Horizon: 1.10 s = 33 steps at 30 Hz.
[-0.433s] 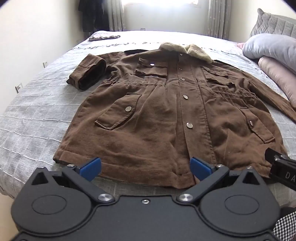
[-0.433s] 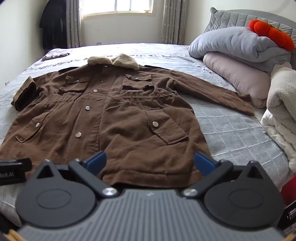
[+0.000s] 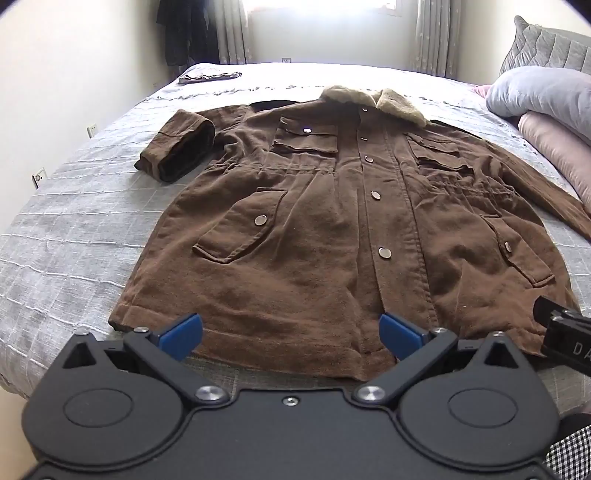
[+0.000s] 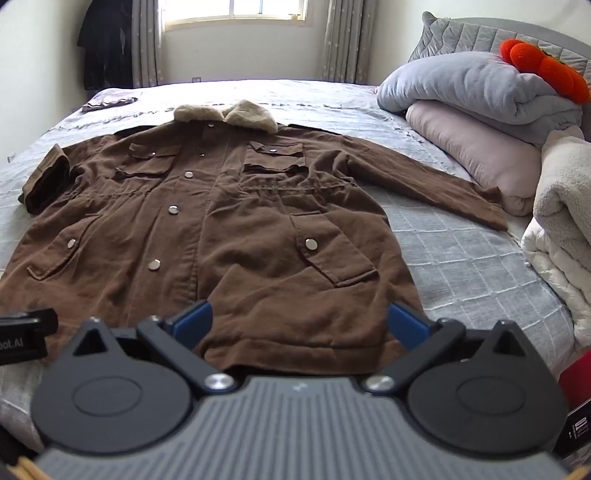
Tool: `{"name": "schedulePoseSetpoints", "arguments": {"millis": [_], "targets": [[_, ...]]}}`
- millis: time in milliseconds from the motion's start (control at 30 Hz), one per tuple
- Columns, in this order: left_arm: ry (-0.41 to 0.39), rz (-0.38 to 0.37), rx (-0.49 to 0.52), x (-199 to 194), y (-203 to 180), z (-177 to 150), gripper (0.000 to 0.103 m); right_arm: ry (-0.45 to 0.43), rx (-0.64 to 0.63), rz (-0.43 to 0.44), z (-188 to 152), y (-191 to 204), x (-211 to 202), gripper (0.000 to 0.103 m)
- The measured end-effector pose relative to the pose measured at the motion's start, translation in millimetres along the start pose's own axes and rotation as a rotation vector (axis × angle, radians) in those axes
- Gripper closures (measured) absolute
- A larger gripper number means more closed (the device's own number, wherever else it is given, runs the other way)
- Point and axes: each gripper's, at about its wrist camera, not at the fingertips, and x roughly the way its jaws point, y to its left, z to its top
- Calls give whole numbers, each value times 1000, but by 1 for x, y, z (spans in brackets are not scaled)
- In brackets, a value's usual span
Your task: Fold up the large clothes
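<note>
A big brown coat [image 3: 332, 229] lies face up and buttoned, spread flat across the bed [image 3: 74, 229], its hem at the near edge and its fleece collar [image 3: 373, 103] toward the window [image 4: 236, 14]. It looks thick and heavy for cloth, soft but bulky, so I'd expect it to sag and drag rather than slide. The hem corners and the sleeve [image 4: 424, 177] stretched out toward the pillows [image 4: 472, 110] seem the natural places to pinch; the other sleeve is already doubled back. Both the left gripper [image 3: 291, 334] and right gripper [image 4: 301, 321] hover over the hem, fingers [image 3: 181, 332] spread wide, holding nothing. The grey quilt under the coat is ridged and should grip a little.
</note>
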Motion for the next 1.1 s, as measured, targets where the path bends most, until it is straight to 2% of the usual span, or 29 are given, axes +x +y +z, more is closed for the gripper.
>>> {"name": "schedulePoseSetpoints", "arguments": {"millis": [1100], "targets": [[-14, 3, 10, 4, 1, 0, 0, 13, -4, -2, 1, -1, 2, 0]]}}
